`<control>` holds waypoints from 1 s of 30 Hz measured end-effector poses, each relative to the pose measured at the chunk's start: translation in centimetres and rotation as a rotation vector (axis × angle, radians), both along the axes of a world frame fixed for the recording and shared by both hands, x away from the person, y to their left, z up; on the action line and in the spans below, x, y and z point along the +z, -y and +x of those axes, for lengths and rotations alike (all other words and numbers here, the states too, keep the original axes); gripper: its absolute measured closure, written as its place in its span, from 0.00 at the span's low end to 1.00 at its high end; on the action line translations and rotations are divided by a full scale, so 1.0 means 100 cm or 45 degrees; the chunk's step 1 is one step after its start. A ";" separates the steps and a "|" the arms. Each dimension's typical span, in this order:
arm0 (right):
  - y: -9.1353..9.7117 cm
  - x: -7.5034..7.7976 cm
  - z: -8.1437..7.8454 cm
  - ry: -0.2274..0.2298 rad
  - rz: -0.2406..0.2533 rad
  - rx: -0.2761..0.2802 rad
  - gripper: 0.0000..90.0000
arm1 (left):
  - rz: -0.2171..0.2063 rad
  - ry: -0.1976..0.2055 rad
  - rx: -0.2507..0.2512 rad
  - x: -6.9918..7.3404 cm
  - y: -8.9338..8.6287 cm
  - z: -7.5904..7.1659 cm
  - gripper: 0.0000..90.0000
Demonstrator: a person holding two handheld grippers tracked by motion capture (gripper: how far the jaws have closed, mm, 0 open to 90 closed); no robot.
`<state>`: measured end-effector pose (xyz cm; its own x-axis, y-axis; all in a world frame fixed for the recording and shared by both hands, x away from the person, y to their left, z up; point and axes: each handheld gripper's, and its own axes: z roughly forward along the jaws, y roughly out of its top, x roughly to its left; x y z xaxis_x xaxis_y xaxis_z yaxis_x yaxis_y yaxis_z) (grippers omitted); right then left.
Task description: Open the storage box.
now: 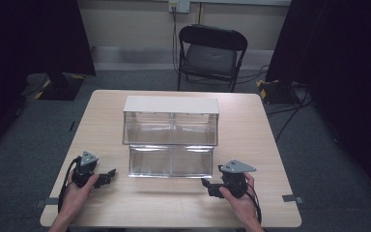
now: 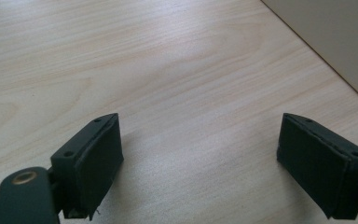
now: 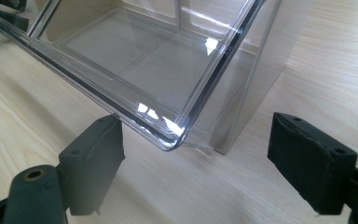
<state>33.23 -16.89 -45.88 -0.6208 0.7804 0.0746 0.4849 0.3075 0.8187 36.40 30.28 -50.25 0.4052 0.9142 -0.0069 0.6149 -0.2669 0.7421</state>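
box (image 1: 171,140): see-through plastic, two steps, white top, mid table (image 1: 251,203) | left claw (image 1: 107,176): wide apart, holds nothing | right claw (image 1: 209,185): wide apart, near box's front corner

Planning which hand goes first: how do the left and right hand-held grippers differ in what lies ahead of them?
The right hand-held gripper faces the rounded front corner of the clear plastic organizer, close to its jaws. The left hand-held gripper faces bare wooden table, with a beige box-like edge off at the corner of its view. In the high view the left sits farther from the organizer. Both are open, holding nothing, low over the table.
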 end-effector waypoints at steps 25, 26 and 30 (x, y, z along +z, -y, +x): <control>0.003 0.007 -0.004 0.020 0.059 0.039 0.19 | 0.000 0.000 -0.001 0.000 0.000 0.000 0.15; 0.003 0.008 -0.005 0.021 0.060 0.040 0.19 | 0.001 0.001 -0.001 0.000 0.000 0.000 0.15; 0.004 0.009 -0.006 0.029 0.071 0.046 0.19 | -0.001 0.000 -0.001 0.000 0.000 0.000 0.15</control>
<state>32.67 -17.29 -44.95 -0.6505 0.7525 0.1029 0.4555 0.2782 0.8456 36.37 30.29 -50.26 0.4059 0.9139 -0.0072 0.6145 -0.2670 0.7424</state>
